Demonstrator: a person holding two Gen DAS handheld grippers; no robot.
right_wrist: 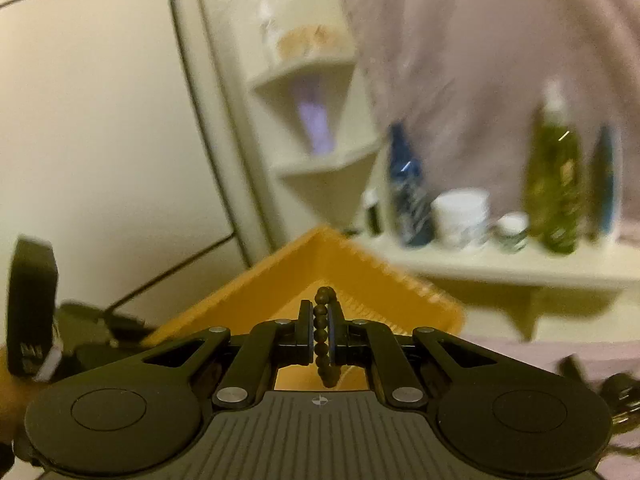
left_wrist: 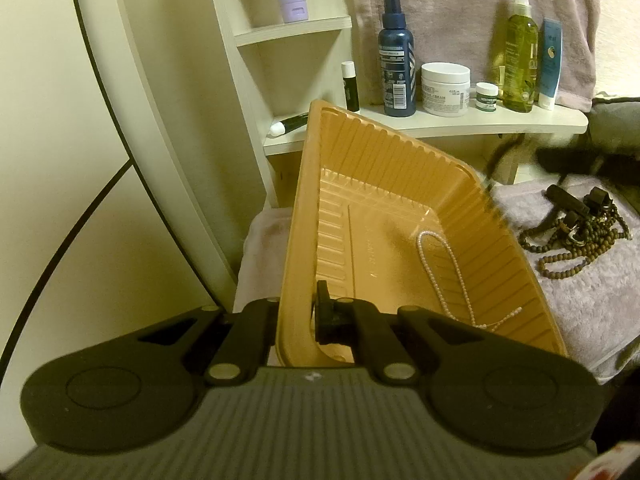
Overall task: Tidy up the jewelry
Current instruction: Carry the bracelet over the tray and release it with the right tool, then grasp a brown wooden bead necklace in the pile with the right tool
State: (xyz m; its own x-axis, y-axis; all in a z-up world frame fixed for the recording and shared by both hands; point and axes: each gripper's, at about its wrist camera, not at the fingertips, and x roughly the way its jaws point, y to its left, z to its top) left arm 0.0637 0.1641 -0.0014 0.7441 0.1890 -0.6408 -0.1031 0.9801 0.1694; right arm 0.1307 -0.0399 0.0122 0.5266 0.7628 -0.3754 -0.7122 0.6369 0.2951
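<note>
My left gripper (left_wrist: pixel 298 316) is shut on the near wall of an orange plastic tray (left_wrist: pixel 384 184) and holds it tilted. A white pearl necklace (left_wrist: pixel 448 268) lies inside the tray. A pile of dark wooden bead strands and keys (left_wrist: pixel 580 236) lies on the grey towel to the right. My right gripper (right_wrist: pixel 323 332) is shut on a dark bead bracelet (right_wrist: pixel 323 336), held above the corner of the orange tray (right_wrist: pixel 280 280). The right wrist view is blurred by motion.
A white shelf (left_wrist: pixel 460 124) behind the tray carries a blue spray bottle (left_wrist: pixel 396 56), a white cream jar (left_wrist: pixel 445 88), a small jar, a green oil bottle (left_wrist: pixel 519 56) and a blue tube. A corner shelf unit (left_wrist: pixel 288 28) stands at the left.
</note>
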